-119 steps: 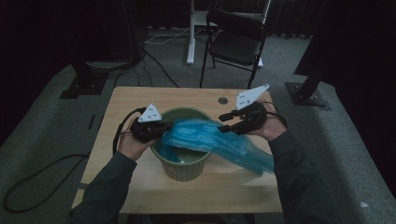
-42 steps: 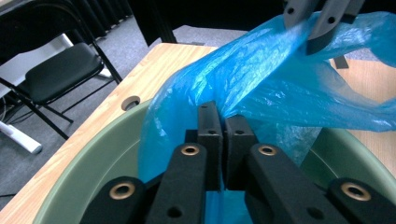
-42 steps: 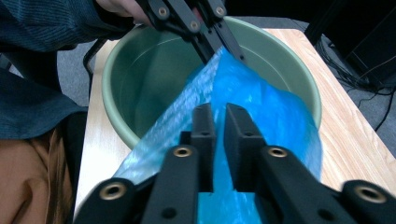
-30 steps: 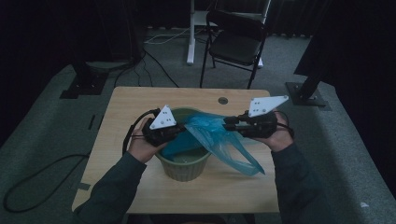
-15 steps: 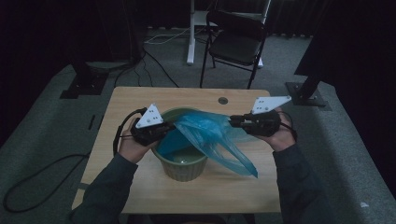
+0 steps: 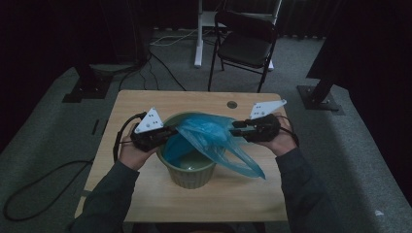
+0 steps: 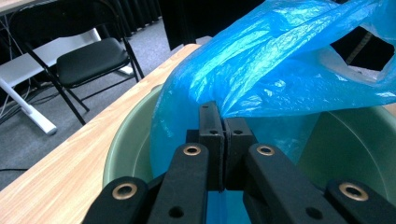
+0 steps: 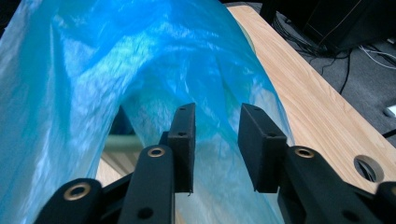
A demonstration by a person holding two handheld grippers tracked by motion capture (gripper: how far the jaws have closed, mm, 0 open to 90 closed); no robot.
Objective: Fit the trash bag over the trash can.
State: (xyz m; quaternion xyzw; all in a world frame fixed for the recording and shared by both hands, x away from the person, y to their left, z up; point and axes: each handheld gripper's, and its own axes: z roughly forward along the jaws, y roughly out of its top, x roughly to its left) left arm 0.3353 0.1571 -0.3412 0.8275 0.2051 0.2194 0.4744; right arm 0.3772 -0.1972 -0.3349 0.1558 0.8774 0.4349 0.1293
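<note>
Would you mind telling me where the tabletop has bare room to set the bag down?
The table is bare along its far edge, from the left corner to the round cable hole, and along the near edge in front of the green bin. The middle is crowded: the blue bag drapes rightward between the left gripper and right gripper.

high: above, forward-down | gripper views: close, sharing bag (image 7: 280, 70)

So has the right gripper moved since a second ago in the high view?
Barely: the right gripper sits slightly lower against the table's round hole. Its fingers have just been opening, with the blue bag loose between them.
</note>
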